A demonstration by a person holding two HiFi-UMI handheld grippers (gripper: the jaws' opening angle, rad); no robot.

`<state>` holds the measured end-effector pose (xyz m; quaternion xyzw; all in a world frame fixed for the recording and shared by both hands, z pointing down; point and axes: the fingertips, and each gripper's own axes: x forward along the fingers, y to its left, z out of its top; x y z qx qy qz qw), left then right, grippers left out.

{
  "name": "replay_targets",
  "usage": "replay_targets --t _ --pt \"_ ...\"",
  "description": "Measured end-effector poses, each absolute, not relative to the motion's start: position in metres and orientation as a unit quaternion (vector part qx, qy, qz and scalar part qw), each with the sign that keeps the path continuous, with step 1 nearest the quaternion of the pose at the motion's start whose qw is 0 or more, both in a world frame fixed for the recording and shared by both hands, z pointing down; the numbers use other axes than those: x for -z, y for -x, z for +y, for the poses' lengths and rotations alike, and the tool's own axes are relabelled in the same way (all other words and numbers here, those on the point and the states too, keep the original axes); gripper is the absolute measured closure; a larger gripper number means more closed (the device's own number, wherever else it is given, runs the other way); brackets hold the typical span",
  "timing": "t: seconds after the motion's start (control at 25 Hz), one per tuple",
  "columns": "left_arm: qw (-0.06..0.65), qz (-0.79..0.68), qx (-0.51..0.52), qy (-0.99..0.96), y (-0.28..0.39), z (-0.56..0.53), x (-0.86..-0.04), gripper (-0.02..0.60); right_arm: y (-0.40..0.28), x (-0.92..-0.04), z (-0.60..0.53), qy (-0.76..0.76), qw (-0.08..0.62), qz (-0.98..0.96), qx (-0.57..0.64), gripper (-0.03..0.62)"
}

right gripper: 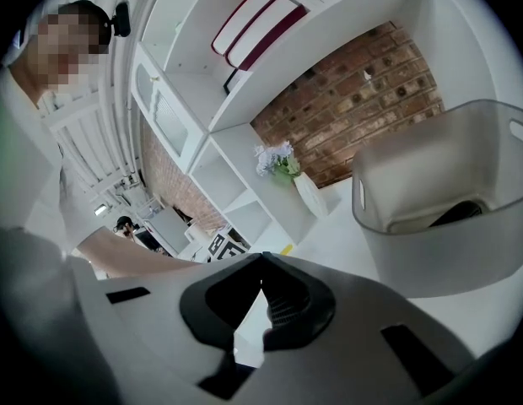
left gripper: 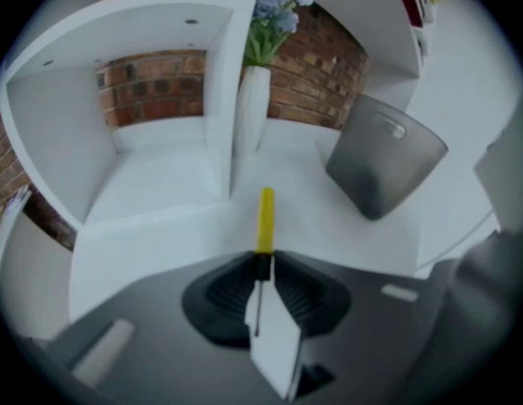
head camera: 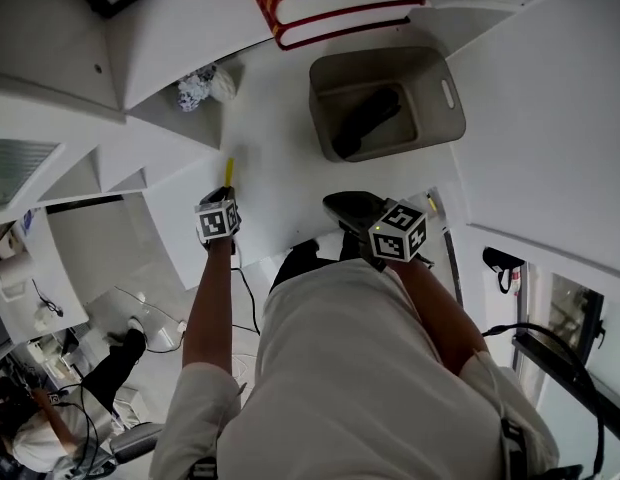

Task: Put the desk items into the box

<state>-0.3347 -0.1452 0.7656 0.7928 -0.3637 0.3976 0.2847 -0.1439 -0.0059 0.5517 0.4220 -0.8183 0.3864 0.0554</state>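
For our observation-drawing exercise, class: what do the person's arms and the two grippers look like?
The left gripper and right gripper each have a grey shell with black ribbed jaws, and each carries a cube of black-and-white square markers. The person wears a pale short-sleeved shirt; the forearms are bare.

Left gripper [left gripper: 263, 264] pitched steeply down, left forearm [head camera: 208, 308] bare and outstretched, jaws clamped on the dark end of a yellow-handled tool [left gripper: 266, 218], right gripper [right gripper: 261, 260] nearer level, jaws tip to tip, empty

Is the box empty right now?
No, a dark object lies inside the grey box in the head view.
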Motion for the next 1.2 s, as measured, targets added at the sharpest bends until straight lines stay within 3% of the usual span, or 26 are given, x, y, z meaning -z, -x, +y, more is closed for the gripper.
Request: replay_targets --t 0.32,1.2 --pt "0.3 -0.376 -0.366 -0.797 0.286 -0.119 -0.719 0.511 0.096 -0.552 -0.01 -0.377 0.069 -0.84 -0.385 0.594" --pt "0.253 -0.339 -0.265 -0.867 0.124 -0.097 -0.562 0.509 0.005 -0.544 -0.008 -0.331 0.062 -0.865 -0.372 0.594"
